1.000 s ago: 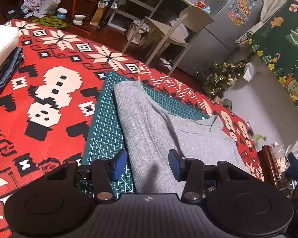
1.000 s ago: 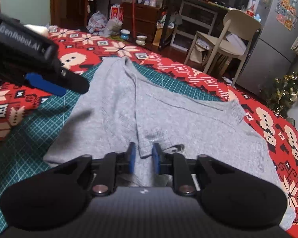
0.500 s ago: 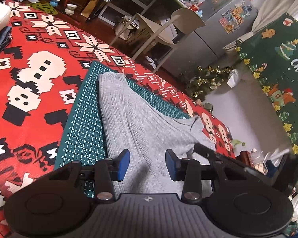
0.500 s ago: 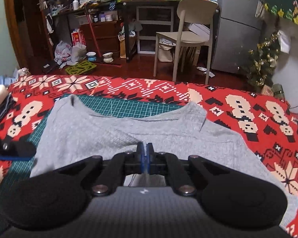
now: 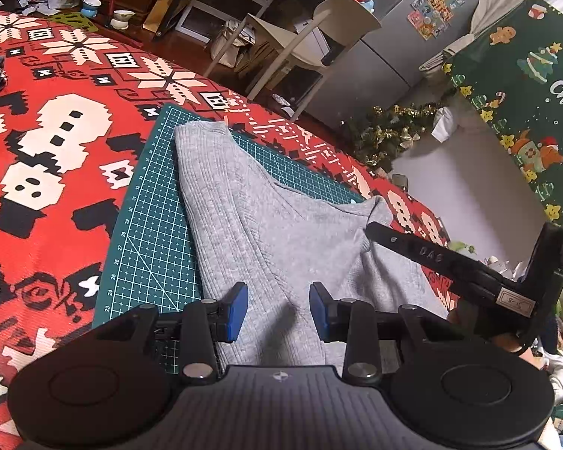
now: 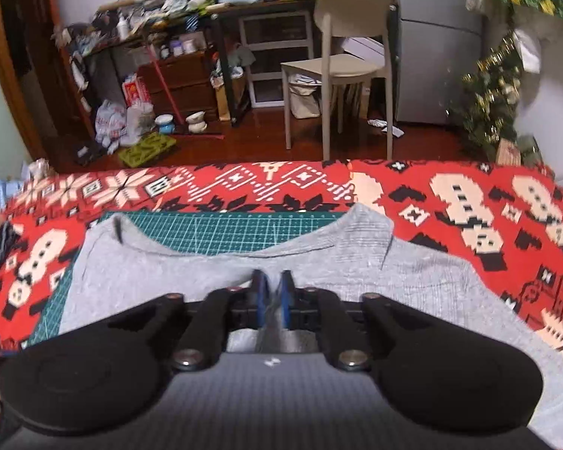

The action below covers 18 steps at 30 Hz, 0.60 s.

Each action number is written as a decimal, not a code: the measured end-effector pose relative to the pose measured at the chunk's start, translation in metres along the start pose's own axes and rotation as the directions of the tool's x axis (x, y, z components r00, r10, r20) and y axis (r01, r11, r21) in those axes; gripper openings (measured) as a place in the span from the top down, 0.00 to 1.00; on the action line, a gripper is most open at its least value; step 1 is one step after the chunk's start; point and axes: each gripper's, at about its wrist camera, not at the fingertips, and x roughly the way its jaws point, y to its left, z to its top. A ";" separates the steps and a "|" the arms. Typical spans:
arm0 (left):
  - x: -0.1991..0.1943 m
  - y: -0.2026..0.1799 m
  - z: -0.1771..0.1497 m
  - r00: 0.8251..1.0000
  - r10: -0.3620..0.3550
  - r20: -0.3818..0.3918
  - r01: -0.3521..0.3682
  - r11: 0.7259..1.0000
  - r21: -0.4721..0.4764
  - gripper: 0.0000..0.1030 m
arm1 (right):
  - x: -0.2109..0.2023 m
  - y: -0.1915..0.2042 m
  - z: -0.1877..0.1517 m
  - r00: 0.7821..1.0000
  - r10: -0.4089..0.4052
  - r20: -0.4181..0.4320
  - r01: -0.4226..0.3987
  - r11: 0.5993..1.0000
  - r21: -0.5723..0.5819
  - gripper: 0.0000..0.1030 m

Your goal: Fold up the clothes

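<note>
Garment: a grey ribbed knit top lies spread on the green gridded cutting mat, which sits on the red snowman-and-snowflake patterned cloth. One sleeve is laid across the body; the neckline faces the far edge of the mat.

Right gripper: the right gripper, which a second ago was pressed tight on a pinch of grey fabric, is opening now. Its blue pads stand a narrow way apart with a ridge of cloth between them, seemingly no longer squeezed.

What moved: since a second ago the right gripper has swung across to the middle of the top, and the fold it carried has come with it and now lies on the body.

Left gripper: the left gripper has barely shifted. Its jaws are closing slowly above the near hem, still well apart, with grey fabric under the gap but nothing pinched.

Meaning for the task: I judge the sleeve fold as just laid and being let go. The body itself is not yet folded.

Risk: the released ridge may spring up unless smoothed.
</note>
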 end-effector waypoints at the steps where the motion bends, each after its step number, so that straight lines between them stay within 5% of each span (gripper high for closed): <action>1: 0.000 0.000 0.000 1.000 -0.001 0.001 0.001 1.000 -0.002 0.66 | -0.002 -0.007 0.000 1.000 0.016 0.008 -0.016 0.999 0.031 0.73; 5: -0.001 0.002 0.001 1.000 -0.005 0.002 0.005 1.000 -0.014 0.67 | -0.013 -0.033 0.001 0.996 0.094 0.009 -0.094 0.986 0.140 0.45; 9: -0.003 0.002 0.003 1.000 -0.006 0.009 0.006 1.000 -0.016 0.67 | -0.026 -0.047 -0.004 0.989 0.139 0.054 -0.146 0.974 0.172 0.05; 18: -0.008 0.004 0.006 0.999 0.010 0.039 -0.009 1.000 -0.015 0.67 | -0.028 -0.042 -0.009 0.982 0.180 0.049 -0.186 0.968 0.167 0.01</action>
